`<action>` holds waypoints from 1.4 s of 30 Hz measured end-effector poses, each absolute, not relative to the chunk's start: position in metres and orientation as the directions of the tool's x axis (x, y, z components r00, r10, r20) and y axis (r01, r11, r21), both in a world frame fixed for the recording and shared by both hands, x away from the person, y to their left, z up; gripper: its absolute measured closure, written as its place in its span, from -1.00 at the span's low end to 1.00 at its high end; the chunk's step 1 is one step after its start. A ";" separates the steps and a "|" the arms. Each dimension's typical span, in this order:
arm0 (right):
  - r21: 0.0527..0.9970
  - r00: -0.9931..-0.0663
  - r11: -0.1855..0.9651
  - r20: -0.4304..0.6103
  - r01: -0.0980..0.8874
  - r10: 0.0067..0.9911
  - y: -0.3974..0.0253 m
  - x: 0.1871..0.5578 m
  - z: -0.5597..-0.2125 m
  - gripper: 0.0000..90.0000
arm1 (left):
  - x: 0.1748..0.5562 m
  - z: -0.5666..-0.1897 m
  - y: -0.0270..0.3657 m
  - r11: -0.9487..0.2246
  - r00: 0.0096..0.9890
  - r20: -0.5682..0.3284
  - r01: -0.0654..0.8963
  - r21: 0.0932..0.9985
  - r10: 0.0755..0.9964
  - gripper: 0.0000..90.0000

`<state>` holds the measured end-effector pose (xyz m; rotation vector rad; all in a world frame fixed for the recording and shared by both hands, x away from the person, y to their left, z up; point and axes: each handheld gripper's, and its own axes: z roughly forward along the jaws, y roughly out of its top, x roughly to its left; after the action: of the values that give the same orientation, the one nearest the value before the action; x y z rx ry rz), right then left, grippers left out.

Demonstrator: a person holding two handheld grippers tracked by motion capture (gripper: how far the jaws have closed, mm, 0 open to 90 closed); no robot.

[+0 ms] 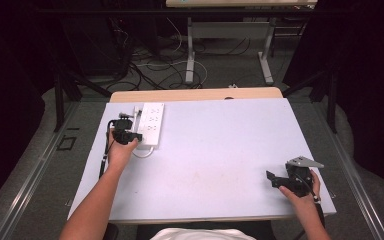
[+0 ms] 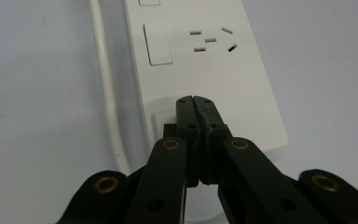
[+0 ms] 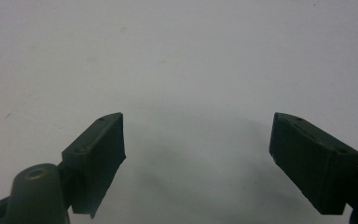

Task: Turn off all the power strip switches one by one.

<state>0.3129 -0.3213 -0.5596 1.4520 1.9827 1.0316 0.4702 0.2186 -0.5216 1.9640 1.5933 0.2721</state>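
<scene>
Looking down from the high view, we find the white power strip [image 1: 150,124] lying near the far left corner of the pale worktop [image 1: 220,150], its long side running away from us and a white cable [image 2: 106,88] running along its left edge. Our left gripper [image 1: 136,136] sits at the strip's near end; in the left gripper view its jaws are pressed together with no gap, their tips resting against a raised white switch [image 2: 164,119] at that end, though we cannot tell whether they pinch anything. Our right gripper [image 1: 275,180] rests well apart at the near right of the worktop, jaws spread wide over bare surface, holding nothing.
</scene>
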 end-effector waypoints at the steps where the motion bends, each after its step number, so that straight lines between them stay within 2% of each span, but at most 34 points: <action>1: 0.794 -0.328 0.156 0.057 0.588 0.943 -0.321 0.313 -0.560 -0.61 | 0.470 -0.522 0.218 -0.110 0.262 -0.198 0.822 0.559 0.945 1.00; 10: 0.793 -0.331 0.163 0.050 0.587 0.942 -0.321 0.313 -0.560 -0.61 | 0.470 -0.521 0.218 -0.128 0.273 -0.189 0.825 0.550 0.943 1.00; 20: 0.792 -0.341 0.173 0.047 0.586 0.939 -0.321 0.313 -0.560 -0.61 | 0.469 -0.521 0.210 -0.162 0.276 -0.125 0.812 0.561 0.953 1.00; 31: 0.787 -0.340 0.173 0.050 0.592 0.939 -0.320 0.314 -0.562 -0.61 | 0.474 -0.521 0.218 -0.093 0.262 -0.220 0.814 0.574 0.939 1.00; 42: 0.786 -0.341 0.172 0.052 0.593 0.939 -0.319 0.315 -0.563 -0.61 | 0.477 -0.507 0.227 -0.062 0.249 -0.252 0.816 0.574 0.935 1.00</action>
<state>0.3146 -0.3192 -0.5626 1.4430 2.0044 1.0217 0.4772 0.2270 -0.5071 1.9008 1.5931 0.2452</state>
